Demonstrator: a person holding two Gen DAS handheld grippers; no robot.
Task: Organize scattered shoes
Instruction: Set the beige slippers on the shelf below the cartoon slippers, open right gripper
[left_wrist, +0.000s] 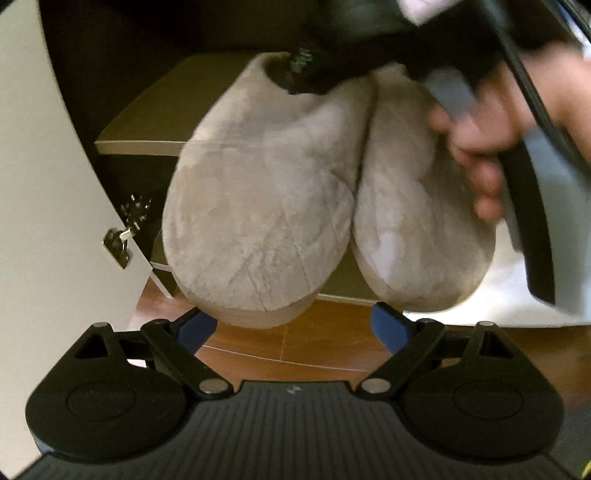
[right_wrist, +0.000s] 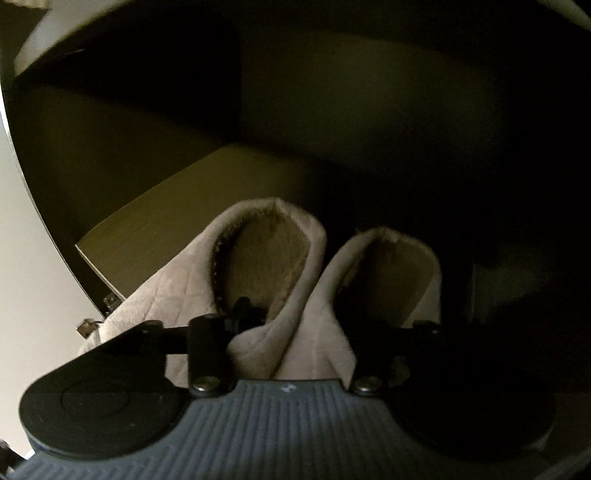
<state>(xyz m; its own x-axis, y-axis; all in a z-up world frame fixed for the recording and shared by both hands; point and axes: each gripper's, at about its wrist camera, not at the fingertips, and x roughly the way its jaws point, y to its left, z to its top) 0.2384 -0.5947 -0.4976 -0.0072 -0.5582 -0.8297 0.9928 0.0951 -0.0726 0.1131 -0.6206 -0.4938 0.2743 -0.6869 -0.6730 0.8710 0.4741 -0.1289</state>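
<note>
At the far left of the left wrist view stands an open white cabinet door (left_wrist: 48, 177) with one metal lock (left_wrist: 118, 245) near its edge, and beside it a dark cabinet interior with an olive-toned shelf (left_wrist: 159, 122). Two beige plush slippers rest side by side on this shelf, touching along their inner edges, toes hanging over the shelf's front above the wooden floor (left_wrist: 314, 343): the left slipper (left_wrist: 258, 214) and the right slipper (left_wrist: 417, 229). The left gripper (left_wrist: 293, 326) sits just in front of the toes, its jaws spread wide with nothing between them. Farther right, a person's hand (left_wrist: 491, 147) holds the right gripper (left_wrist: 295, 79) down over the slipper openings, blocking the heels from that camera. In the right wrist view, the right gripper (right_wrist: 328, 325) has its jaws apart, straddling the adjoining inner walls of the two slippers; whether the pads press on them I cannot tell.
</note>
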